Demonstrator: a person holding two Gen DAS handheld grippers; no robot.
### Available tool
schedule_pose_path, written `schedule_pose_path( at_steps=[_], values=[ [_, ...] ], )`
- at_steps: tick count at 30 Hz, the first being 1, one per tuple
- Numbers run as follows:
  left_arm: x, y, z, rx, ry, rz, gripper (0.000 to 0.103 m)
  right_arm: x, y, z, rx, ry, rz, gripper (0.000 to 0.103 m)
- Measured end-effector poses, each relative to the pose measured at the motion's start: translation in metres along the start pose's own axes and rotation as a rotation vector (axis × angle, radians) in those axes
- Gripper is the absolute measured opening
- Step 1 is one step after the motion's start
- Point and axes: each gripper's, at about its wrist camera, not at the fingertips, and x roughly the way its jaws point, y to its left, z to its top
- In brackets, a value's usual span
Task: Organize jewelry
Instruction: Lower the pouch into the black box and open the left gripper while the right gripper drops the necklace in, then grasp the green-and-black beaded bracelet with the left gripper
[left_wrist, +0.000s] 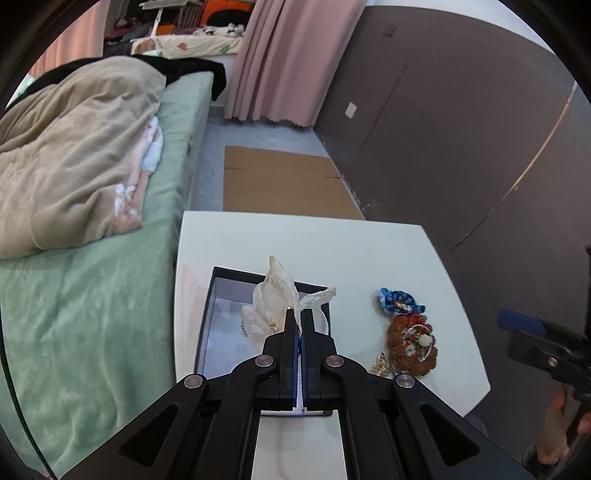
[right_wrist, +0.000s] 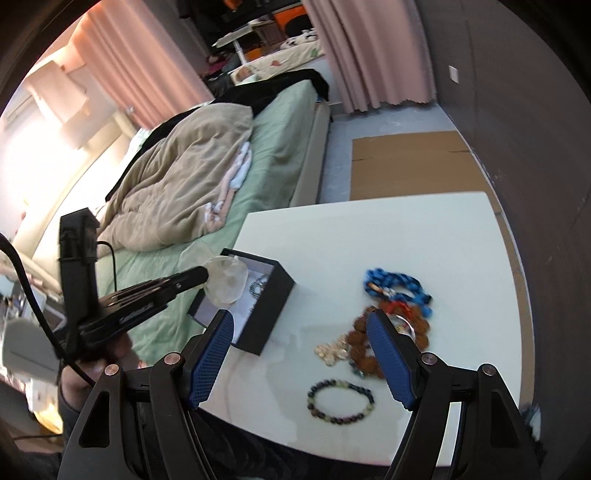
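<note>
A sheer white hair tie (left_wrist: 275, 295) is clamped in the shut jaws of the left gripper (left_wrist: 298, 317) over the open black box (right_wrist: 275, 295), evidently for dropping inside. The right gripper (right_wrist: 301, 354), jaws apart and empty, is aimed at the bracelets (right_wrist: 391, 332) left on the tabletop (right_wrist: 424, 229).

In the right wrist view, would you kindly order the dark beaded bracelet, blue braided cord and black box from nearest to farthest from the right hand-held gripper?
From the right hand-held gripper:
1. Dark beaded bracelet, just below its fingertips.
2. Black box, to the left.
3. Blue braided cord, farther back, right.
</note>
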Motion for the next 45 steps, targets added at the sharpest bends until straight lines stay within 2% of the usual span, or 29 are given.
schedule_pose_path(
  at_steps=[3, 5, 7, 8, 9, 11, 13, 19, 31, 35, 38, 45],
  values=[
    [0.014, 0.004, 0.003, -0.043, 0.044, -0.014, 0.001, -0.006, -0.014, -0.006, 0.041, -0.008, -0.003, 0.076],
    [0.021, 0.005, 0.005, -0.067, 0.076, -0.017, 0.002, -0.009, -0.022, -0.010, 0.064, -0.017, -0.007, 0.089],
    [0.022, 0.004, 0.005, -0.077, 0.087, -0.023, 0.010, -0.013, -0.028, -0.013, 0.077, -0.030, -0.006, 0.093],
    [0.021, 0.003, 0.005, -0.080, 0.088, -0.028, 0.025, -0.014, -0.031, -0.015, 0.086, -0.035, -0.003, 0.094],
    [0.019, 0.003, 0.004, -0.083, 0.084, -0.034, 0.048, -0.015, -0.035, -0.017, 0.096, -0.034, -0.001, 0.094],
    [0.011, 0.000, 0.003, -0.079, 0.049, -0.028, 0.069, -0.013, -0.039, -0.019, 0.112, -0.028, -0.001, 0.094],
    [0.006, -0.004, 0.002, -0.074, 0.032, -0.025, 0.070, -0.011, -0.043, -0.023, 0.124, -0.022, -0.005, 0.094],
    [0.000, -0.026, -0.015, -0.022, 0.055, -0.034, 0.070, -0.012, -0.055, -0.036, 0.152, -0.034, 0.006, 0.094],
    [0.010, -0.079, -0.060, 0.099, 0.132, -0.053, 0.069, -0.019, -0.083, -0.064, 0.210, -0.052, -0.001, 0.094],
    [0.016, -0.089, -0.070, 0.129, 0.153, -0.046, 0.063, -0.023, -0.088, -0.071, 0.208, -0.051, -0.029, 0.094],
    [0.028, -0.093, -0.078, 0.138, 0.192, -0.024, 0.052, -0.025, -0.092, -0.076, 0.205, -0.052, -0.045, 0.094],
    [0.054, -0.099, -0.097, 0.152, 0.263, 0.025, 0.044, -0.028, -0.098, -0.086, 0.197, -0.040, -0.094, 0.094]
  ],
)
